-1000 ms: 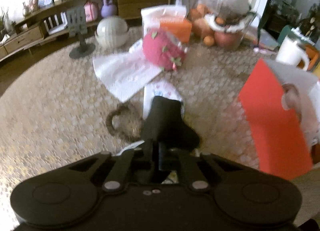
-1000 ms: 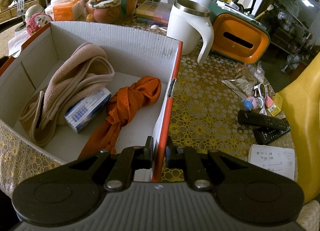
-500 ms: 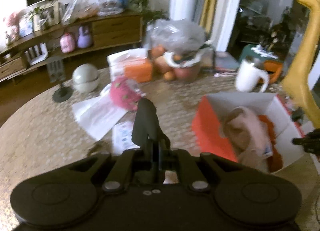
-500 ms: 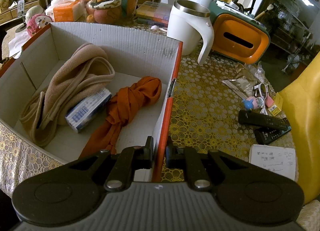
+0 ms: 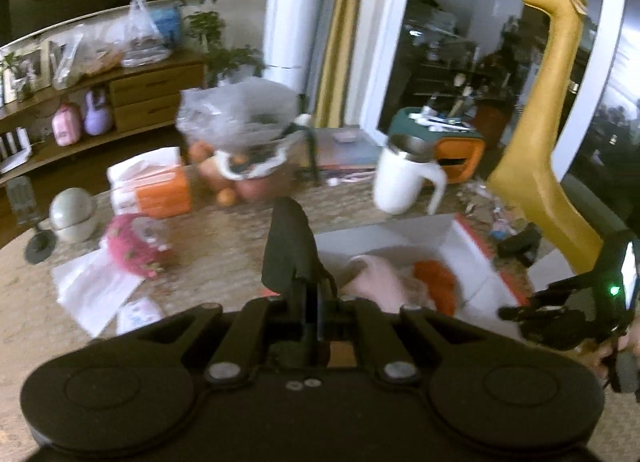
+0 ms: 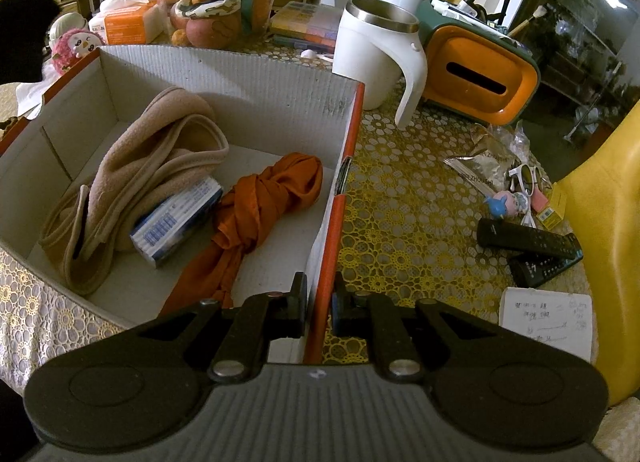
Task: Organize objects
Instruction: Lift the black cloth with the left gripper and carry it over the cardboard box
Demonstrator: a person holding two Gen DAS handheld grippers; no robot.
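My left gripper is shut on a black soft cloth item that sticks up from its fingers, held in the air just short of the open cardboard box. The same black item shows as a dark shape at the box's far left corner. My right gripper is shut on the box's orange-edged right wall. Inside the box lie a beige cloth, a blue and white carton and a knotted orange cloth. The right gripper also appears in the left wrist view.
A white mug and an orange tissue holder stand behind the box. Two remotes, a notepad and small items lie to its right. A pink plush, papers, a fruit bag and a yellow giraffe figure surround it.
My left gripper has risen and swung right with the black item, from over the papers to the box's edge. The right gripper has stayed clamped on the box wall.
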